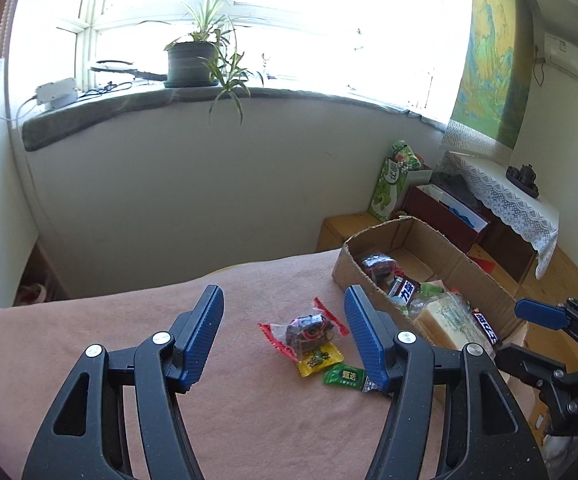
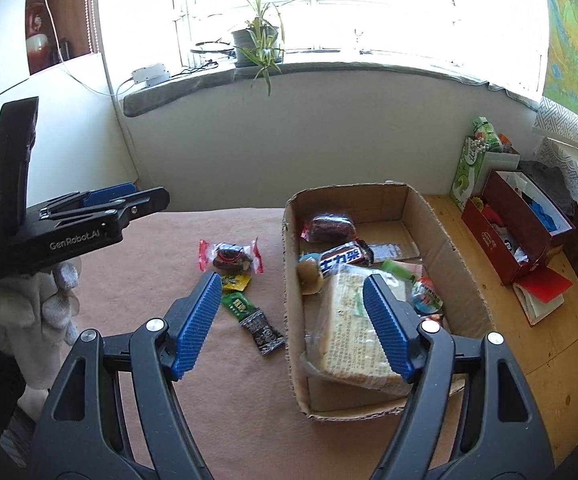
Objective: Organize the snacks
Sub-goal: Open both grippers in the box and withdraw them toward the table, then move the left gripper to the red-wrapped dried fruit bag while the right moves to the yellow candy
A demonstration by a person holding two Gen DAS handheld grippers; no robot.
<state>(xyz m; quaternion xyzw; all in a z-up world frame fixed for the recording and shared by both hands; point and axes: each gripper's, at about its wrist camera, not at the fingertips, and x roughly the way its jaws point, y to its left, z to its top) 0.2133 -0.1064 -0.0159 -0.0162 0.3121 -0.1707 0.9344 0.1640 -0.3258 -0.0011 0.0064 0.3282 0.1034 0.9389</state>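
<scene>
Left gripper (image 1: 285, 340) was wide open over the pink cloth (image 1: 89, 340), nothing in it. Loose candies (image 2: 235, 276) sat about 11 o'clock of the right gripper (image 2: 291, 322), also gaping and empty. Cardboard box (image 2: 445, 236) at 1 o'clock held what looked like wrapped bread (image 2: 349, 332).

1. The left gripper (image 1: 285, 334) hung with jaws apart, nothing between its pads.
2. Wrapped candies (image 1: 309, 334) lay on the pink cloth (image 1: 89, 332).
3. A cardboard box (image 1: 485, 280) held more snacks.
</scene>
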